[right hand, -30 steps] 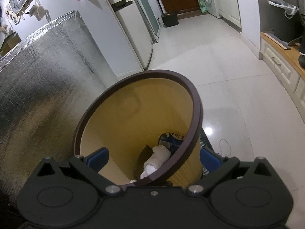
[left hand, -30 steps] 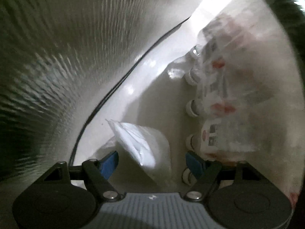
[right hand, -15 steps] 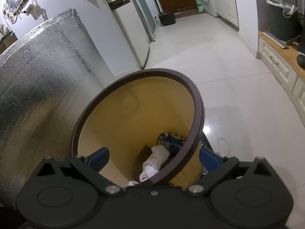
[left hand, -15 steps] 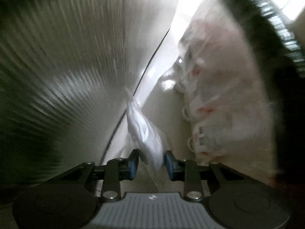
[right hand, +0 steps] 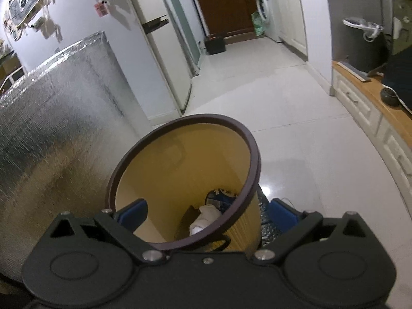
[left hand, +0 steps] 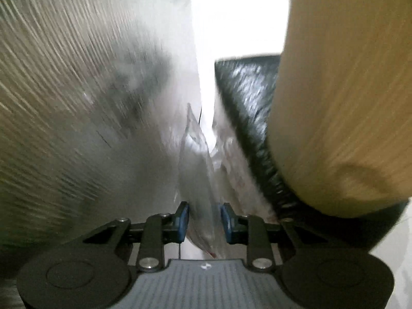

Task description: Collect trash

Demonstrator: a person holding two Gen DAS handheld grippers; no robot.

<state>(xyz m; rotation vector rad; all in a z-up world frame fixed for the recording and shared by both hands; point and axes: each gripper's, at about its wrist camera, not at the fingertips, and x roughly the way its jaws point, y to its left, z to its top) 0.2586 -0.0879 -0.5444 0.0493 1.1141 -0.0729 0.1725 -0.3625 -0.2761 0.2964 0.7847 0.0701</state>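
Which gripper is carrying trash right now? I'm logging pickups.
The left gripper: its blue pads are shut on a clear plastic bag. The right gripper only straddles the rim of the yellow bin, pads apart.

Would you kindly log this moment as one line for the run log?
left gripper: shut on clear plastic bag | right gripper: straddling bin rim | bin: holds white wad

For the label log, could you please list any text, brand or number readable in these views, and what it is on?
No text is legible.
Wall papers and pink tag: too small.
Blue wrapper in the bin: print blurred.
Clear plastic bag in the left claw: blurred.
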